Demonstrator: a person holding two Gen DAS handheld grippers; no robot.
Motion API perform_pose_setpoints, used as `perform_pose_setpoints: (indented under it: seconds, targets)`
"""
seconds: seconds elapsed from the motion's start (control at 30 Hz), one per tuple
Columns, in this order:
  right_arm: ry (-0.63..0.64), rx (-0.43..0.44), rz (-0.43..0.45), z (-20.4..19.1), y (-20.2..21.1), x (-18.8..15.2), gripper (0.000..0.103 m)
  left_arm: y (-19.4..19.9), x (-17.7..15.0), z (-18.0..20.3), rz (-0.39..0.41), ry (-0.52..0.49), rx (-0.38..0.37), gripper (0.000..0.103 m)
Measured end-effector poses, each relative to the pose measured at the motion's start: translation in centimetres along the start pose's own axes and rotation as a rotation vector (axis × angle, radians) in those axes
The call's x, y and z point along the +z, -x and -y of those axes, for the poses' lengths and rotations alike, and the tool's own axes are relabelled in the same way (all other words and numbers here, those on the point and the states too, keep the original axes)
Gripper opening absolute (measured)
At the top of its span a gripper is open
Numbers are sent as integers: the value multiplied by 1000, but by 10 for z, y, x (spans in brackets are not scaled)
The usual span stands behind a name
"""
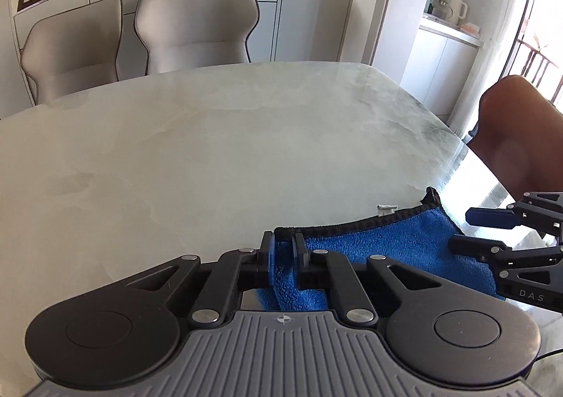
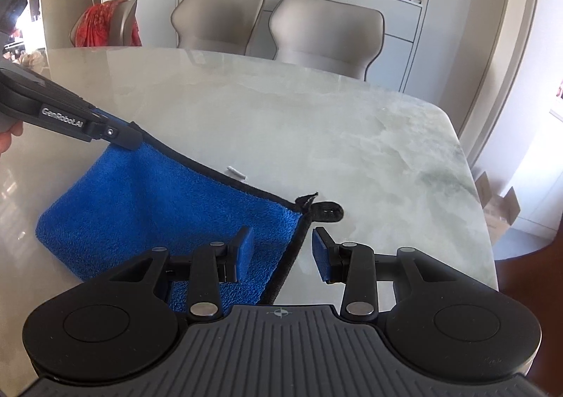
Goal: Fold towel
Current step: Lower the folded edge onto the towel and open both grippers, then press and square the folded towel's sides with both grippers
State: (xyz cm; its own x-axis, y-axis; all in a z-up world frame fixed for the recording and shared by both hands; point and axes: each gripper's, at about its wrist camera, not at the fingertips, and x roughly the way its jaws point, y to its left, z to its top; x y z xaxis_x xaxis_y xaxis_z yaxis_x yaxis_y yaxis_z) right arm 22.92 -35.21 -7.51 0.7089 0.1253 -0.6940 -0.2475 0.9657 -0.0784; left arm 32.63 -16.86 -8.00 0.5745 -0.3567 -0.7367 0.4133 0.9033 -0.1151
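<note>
A blue towel (image 1: 387,249) with black trim lies on the marble table (image 1: 211,150). My left gripper (image 1: 283,252) is shut on the towel's far left corner, with blue pile bunched between its pads. In the right wrist view the left gripper (image 2: 132,140) holds that corner raised, so the towel (image 2: 158,214) slopes down to the table (image 2: 316,133). My right gripper (image 2: 283,249) stands open astride the towel's right edge, near the corner with a black loop tag (image 2: 325,210). Its pads do not press the cloth. From the left wrist view the right gripper (image 1: 461,228) shows open at the right.
A small white scrap (image 2: 237,173) lies on the table just beyond the towel. Two grey chairs (image 2: 323,34) stand at the far side, before a white sideboard. A person's arm (image 1: 520,136) is at the right. A cardboard box (image 2: 499,207) sits on the floor past the table's right edge.
</note>
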Motion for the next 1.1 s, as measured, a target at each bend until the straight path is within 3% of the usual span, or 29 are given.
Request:
perform_pose_setpoints:
  seconds: [0.13, 0.37, 0.43, 0.57, 0.7, 0.77, 0.93, 1.1]
  targets:
    - [-38, 23, -4, 3, -7, 1, 38, -9, -4, -3, -36, 6, 8, 10]
    - [-40, -34, 27, 6, -9, 4, 38, -8, -6, 0, -35, -33, 72, 37]
    - [-37, -41, 54, 5, 1, 5, 38, 5, -6, 4, -2, -55, 92, 39]
    - [-9, 33, 79, -4, 21, 2, 38, 39, -13, 22, 80, -61, 6, 46]
    - [45, 144, 35, -23, 29, -10, 38, 44, -30, 45, 31, -49, -132, 47]
    - [48, 185, 8, -28, 29, -16, 38, 36, -43, 53, -22, -63, -134, 47]
    - [-25, 148, -41, -15, 16, -23, 37, 28, -62, 54, -90, -73, -102, 47]
    - [-41, 62, -34, -8, 20, -18, 38, 38, -60, 53, -78, -66, -87, 46]
